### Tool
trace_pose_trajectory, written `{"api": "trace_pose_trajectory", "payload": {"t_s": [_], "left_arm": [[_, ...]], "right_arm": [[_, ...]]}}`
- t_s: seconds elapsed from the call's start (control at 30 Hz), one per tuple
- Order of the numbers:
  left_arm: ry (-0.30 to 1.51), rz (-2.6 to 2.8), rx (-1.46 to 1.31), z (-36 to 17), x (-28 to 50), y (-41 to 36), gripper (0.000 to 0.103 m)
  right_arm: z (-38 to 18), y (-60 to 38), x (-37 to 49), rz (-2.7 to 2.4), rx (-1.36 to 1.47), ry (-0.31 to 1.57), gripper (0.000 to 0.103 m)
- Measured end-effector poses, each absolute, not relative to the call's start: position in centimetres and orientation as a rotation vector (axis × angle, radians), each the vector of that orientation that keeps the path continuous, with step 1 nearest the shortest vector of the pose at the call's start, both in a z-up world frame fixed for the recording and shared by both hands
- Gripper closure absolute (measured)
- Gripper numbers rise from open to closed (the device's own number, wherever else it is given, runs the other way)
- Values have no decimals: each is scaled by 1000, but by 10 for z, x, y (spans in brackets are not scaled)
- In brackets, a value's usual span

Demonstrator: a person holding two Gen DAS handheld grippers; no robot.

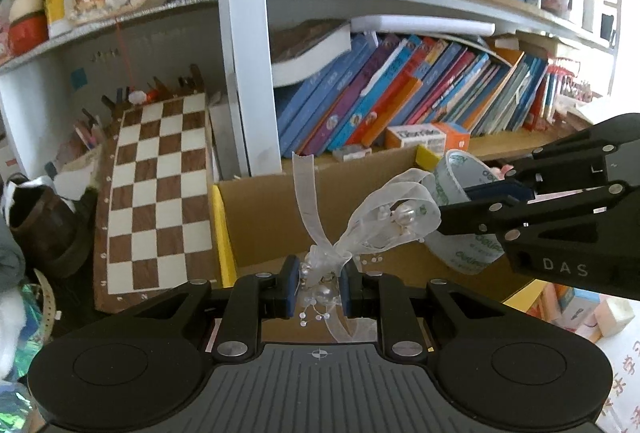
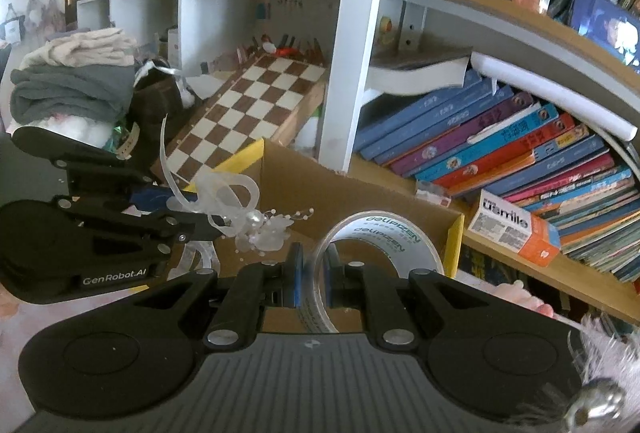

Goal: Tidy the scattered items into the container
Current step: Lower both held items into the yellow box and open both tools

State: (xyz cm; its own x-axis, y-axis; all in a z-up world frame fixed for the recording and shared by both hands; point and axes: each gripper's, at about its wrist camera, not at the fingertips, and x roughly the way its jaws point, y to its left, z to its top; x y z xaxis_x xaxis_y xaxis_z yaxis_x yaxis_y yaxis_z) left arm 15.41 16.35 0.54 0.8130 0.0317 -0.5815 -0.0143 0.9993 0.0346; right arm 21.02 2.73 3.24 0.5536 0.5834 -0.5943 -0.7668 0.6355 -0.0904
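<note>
Left wrist view: your left claw point(image 1: 319, 287) is pinching the white ribbon bow point(image 1: 360, 229) above the cardboard box point(image 1: 260, 217). Your right claw point(image 2: 311, 275) is gripping the tape roll point(image 2: 380, 233), also over the box, beside it.

Cardboard box point(image 1: 256, 217) floor hidden behind both grippers' bodies — tape roll point(image 2: 380, 233) lower rim cut off by the right gripper point(image 2: 311, 273).
</note>
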Motion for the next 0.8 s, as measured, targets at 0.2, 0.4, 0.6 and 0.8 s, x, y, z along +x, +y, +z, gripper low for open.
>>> {"api": "trace_pose_trajectory", "payload": {"t_s": [0.2, 0.4, 0.6, 0.8], "left_arm": [[676, 16, 43, -10, 166, 164, 83], [742, 5, 53, -25, 175, 165, 78], [754, 3, 60, -28, 177, 167, 73], [752, 9, 71, -29, 178, 164, 72]], "right_arm": [[13, 33, 224, 826, -372, 635, 93], [-9, 40, 238, 829, -400, 745, 93], [-21, 39, 252, 814, -322, 860, 93], [-25, 38, 257, 794, -289, 919, 90]]}}
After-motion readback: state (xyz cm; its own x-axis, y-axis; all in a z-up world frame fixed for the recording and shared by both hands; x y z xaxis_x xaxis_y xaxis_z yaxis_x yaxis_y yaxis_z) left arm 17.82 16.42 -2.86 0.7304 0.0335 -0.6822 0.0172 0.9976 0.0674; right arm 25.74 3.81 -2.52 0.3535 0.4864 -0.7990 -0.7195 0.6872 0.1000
